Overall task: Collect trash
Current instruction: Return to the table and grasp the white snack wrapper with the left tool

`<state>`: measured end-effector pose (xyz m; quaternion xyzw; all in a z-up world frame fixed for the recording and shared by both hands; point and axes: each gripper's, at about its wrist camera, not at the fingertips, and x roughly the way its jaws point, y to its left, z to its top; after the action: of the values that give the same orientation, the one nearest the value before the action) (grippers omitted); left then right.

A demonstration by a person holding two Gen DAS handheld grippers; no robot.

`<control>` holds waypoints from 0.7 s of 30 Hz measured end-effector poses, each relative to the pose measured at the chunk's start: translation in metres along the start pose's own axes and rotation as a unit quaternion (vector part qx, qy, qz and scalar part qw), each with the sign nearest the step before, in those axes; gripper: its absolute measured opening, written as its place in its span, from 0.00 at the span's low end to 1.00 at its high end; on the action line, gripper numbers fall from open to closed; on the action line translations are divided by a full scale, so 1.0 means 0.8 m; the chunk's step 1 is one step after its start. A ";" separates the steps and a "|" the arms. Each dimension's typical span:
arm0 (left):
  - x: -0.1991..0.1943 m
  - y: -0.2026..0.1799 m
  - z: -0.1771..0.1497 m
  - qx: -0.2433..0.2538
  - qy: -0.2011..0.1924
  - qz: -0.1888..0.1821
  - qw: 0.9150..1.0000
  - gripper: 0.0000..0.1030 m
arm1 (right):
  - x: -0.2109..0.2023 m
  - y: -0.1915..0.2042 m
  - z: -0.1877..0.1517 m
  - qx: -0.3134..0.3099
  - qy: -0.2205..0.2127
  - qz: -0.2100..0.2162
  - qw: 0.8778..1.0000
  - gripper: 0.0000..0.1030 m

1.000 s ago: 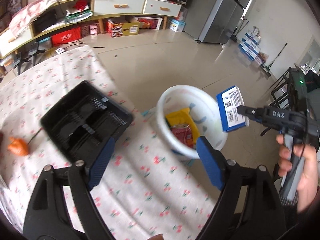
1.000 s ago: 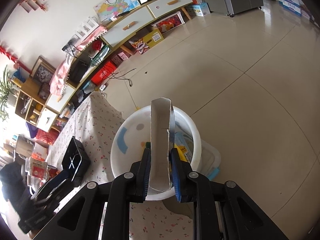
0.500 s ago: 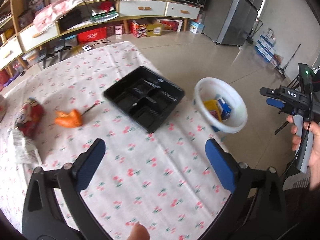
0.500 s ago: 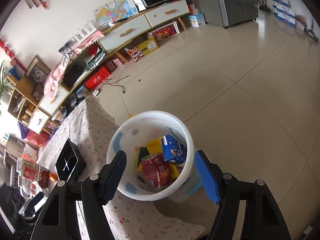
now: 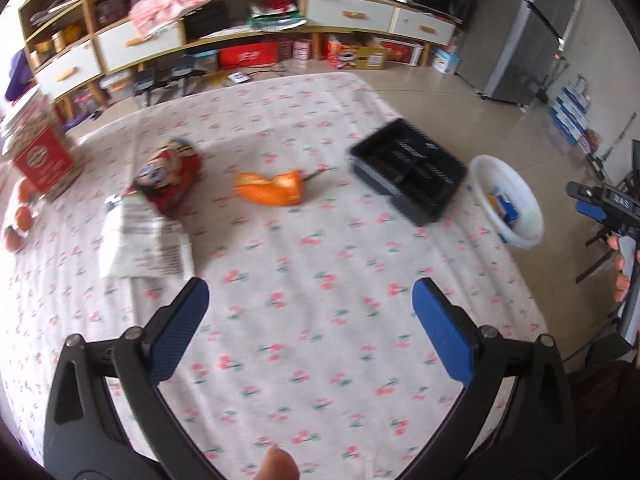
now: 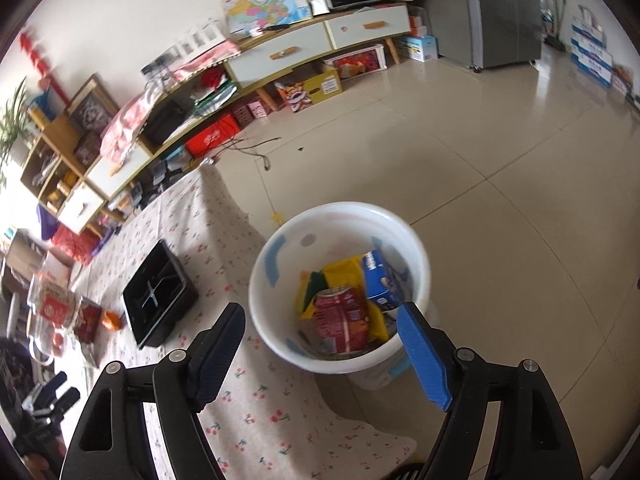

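My left gripper (image 5: 310, 296) hangs open and wide over the cherry-print tablecloth (image 5: 320, 360), holding nothing. Beyond it lie an orange wrapper (image 5: 272, 192), a red snack bag (image 5: 172, 176) and a white printed wrapper (image 5: 144, 244). A black plastic tray (image 5: 408, 170) sits near the table's right edge. My right gripper (image 6: 320, 314) hovers over the white bin (image 6: 264, 272), its jaws opening with nothing between the pads. In the bin lie a blue box (image 6: 378, 280), a red can (image 6: 340, 320) and yellow wrappers (image 6: 344, 268).
A red tin (image 5: 44, 160) and oranges (image 5: 22, 216) stand at the table's far left. The bin (image 5: 520, 216) sits on the floor off the table's right edge. Low shelves (image 5: 240, 32) and a fridge (image 5: 516, 40) line the far wall.
The right gripper let go of the blue box, which dropped into the bin, and its jaws spread. The left gripper swung left from the bin over the table and widened.
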<state>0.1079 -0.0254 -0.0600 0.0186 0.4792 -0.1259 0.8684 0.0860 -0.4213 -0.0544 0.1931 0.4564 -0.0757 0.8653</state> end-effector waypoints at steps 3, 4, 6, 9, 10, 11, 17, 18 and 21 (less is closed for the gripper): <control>-0.003 0.027 -0.004 -0.014 -0.007 0.017 1.000 0.98 | 0.002 0.019 -0.007 -0.016 0.006 0.004 1.000 0.79; -0.004 0.035 -0.005 -0.016 -0.009 0.022 1.000 0.98 | 0.003 0.025 -0.009 -0.022 0.008 0.005 1.000 0.79; -0.004 0.052 -0.007 -0.023 -0.014 0.035 0.999 0.98 | 0.006 0.039 -0.011 -0.033 0.012 0.006 0.999 0.79; 0.000 0.077 -0.010 -0.036 -0.020 0.052 0.998 0.98 | 0.010 0.062 -0.015 -0.049 0.016 0.008 0.999 0.79; 0.002 0.086 -0.011 -0.047 -0.024 0.053 0.997 0.98 | 0.012 0.072 -0.017 -0.057 0.018 0.009 0.998 0.80; 0.005 0.095 -0.012 -0.057 -0.027 0.052 0.997 0.98 | 0.015 0.080 -0.018 -0.062 0.020 0.010 0.998 0.80; 0.028 0.134 -0.007 -0.094 -0.033 0.056 0.993 0.98 | 0.035 0.131 -0.021 -0.088 0.035 0.017 0.995 0.80; 0.031 0.140 -0.005 -0.099 -0.036 0.054 0.993 0.98 | 0.039 0.140 -0.021 -0.092 0.038 0.019 0.995 0.80; 0.044 0.152 0.001 -0.113 -0.034 0.046 0.992 0.98 | 0.050 0.166 -0.021 -0.104 0.044 0.025 0.993 0.80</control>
<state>0.1554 0.0847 -0.0997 -0.0620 0.4591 -0.0319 0.8856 0.1370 -0.2911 -0.0607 0.1166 0.4947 0.0025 0.8612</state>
